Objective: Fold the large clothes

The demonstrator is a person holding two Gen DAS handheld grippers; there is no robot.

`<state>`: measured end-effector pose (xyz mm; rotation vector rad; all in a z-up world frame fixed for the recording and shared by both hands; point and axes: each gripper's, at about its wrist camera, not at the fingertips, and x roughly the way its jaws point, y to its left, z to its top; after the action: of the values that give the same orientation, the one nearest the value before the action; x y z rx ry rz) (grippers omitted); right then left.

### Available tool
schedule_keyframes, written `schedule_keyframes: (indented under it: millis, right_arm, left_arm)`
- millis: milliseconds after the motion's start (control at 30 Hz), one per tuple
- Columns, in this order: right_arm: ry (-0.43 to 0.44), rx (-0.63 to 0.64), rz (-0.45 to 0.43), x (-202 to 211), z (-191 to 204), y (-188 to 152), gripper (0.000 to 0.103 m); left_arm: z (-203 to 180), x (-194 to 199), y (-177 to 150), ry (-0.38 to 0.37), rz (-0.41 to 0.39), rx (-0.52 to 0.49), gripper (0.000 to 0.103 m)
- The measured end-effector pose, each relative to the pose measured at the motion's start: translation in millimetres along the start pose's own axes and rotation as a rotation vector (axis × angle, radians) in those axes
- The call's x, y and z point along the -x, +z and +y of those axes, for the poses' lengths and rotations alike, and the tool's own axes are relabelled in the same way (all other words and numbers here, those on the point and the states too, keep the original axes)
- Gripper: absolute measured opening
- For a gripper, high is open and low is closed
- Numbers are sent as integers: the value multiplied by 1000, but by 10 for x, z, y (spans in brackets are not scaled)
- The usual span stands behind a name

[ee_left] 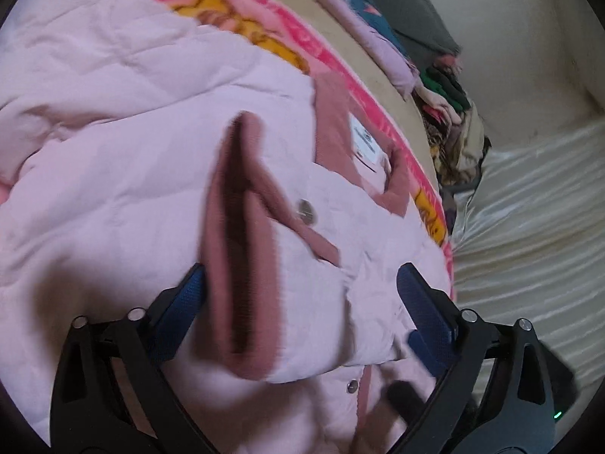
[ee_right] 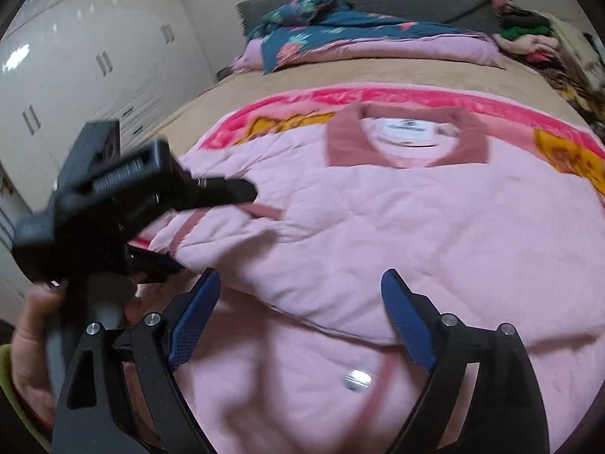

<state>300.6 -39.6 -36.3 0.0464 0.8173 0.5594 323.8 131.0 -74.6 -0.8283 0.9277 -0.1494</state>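
Tan bed [ee_right: 378, 72], pink blanket [ee_right: 310, 100], bedding [ee_right: 340, 34]

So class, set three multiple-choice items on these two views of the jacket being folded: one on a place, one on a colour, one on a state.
1. Where does the pink jacket lie?
A. On a bed
B. On a chair
C. On the floor

2. What colour is the jacket's collar?
A. Green
B. Dusty rose
C. White

3. How does the right gripper stand?
A. Shut on a sleeve
B. Shut on nothing
C. Open

Answers:
1 A: it lies on the patterned blanket spread over the bed.
2 B: the band around the neck label is darker pink.
3 C: its blue pads stand apart.
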Motion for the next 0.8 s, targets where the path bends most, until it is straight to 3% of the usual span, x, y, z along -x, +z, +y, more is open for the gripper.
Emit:
schedule_keyframes:
  millis: [67,100,167,233,333,567,800]
  right_arm:
    - [-27,-39,-19,127,-141,-48,86]
    - [-43,-74,-34,234,-265,-110,87]
    - [-62,-129,-48,385,-456,-250,89]
    - [-80,-181,-52,510,-636,-380,89]
    - [-113,-241,-44,678,-906,-554,89]
    - [-192,-287,-108,1023,-1226,-613,89]
    - [-230,-313,-157,1105,-1376,-348,92]
  left_arm:
    - [-112,-53,-58,21,-3,-74,77]
    - [-221,-67,-104,73,-18,-144,72]
    - [-344,-78,-163,119,-41,-216,56]
    - [-418,-76,-197,149,-68,-269,27]
    - [-458,1,-194,132,-112,-295,18]
    - [-619,414,-93,113,-263,-336,16]
    - [-397,291,-11,174,-213,-273,16]
